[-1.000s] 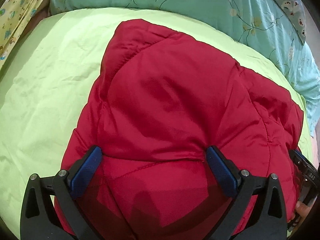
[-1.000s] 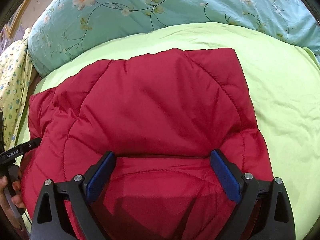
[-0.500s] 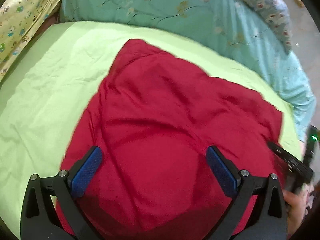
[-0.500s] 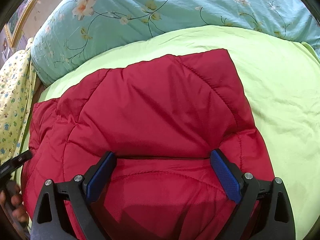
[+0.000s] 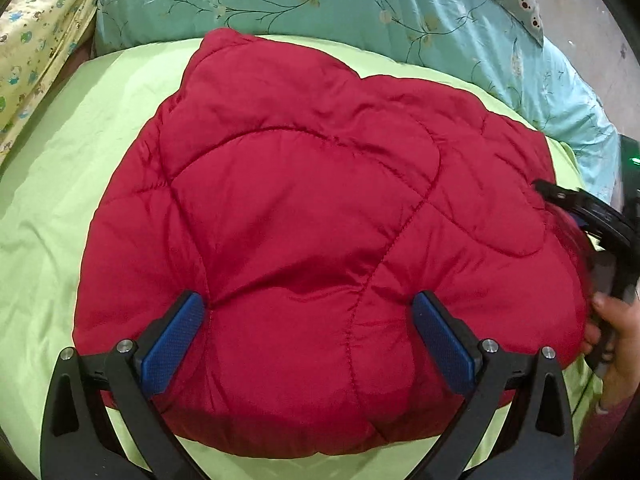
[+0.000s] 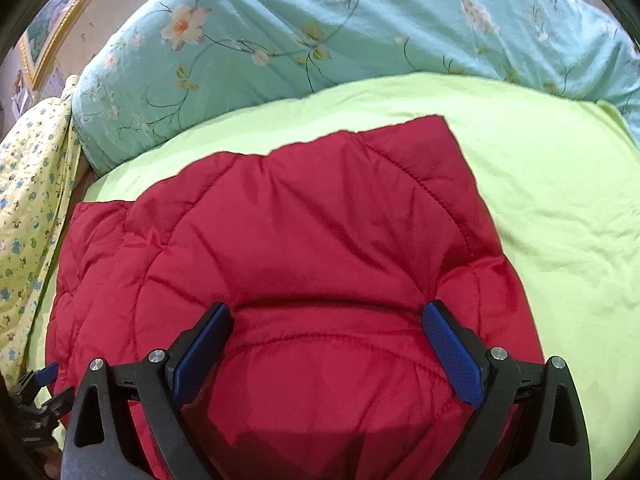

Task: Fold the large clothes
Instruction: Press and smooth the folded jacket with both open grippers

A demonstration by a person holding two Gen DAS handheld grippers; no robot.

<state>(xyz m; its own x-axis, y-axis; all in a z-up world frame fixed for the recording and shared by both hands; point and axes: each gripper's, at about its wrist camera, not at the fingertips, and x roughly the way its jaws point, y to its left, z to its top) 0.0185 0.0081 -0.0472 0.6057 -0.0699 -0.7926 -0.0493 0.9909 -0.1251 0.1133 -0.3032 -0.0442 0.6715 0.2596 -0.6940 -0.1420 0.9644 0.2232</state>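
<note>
We have flipped the red jacket (image 5: 320,240) into a quilted bundle on the green sheet (image 5: 60,200) (earlier a fold showed). Our left gripper (image 5: 308,336) and right gripper (image 6: 328,344) now hover over it, jaws spread wide, holding nothing.

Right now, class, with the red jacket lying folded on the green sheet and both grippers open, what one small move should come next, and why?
Probably lower the open left gripper onto the red quilted jacket and press its puffed near edge flat. The jacket lies as a bulging bundle on the green sheet, and the open right gripper also grips nothing, so flattening seems best.
</note>
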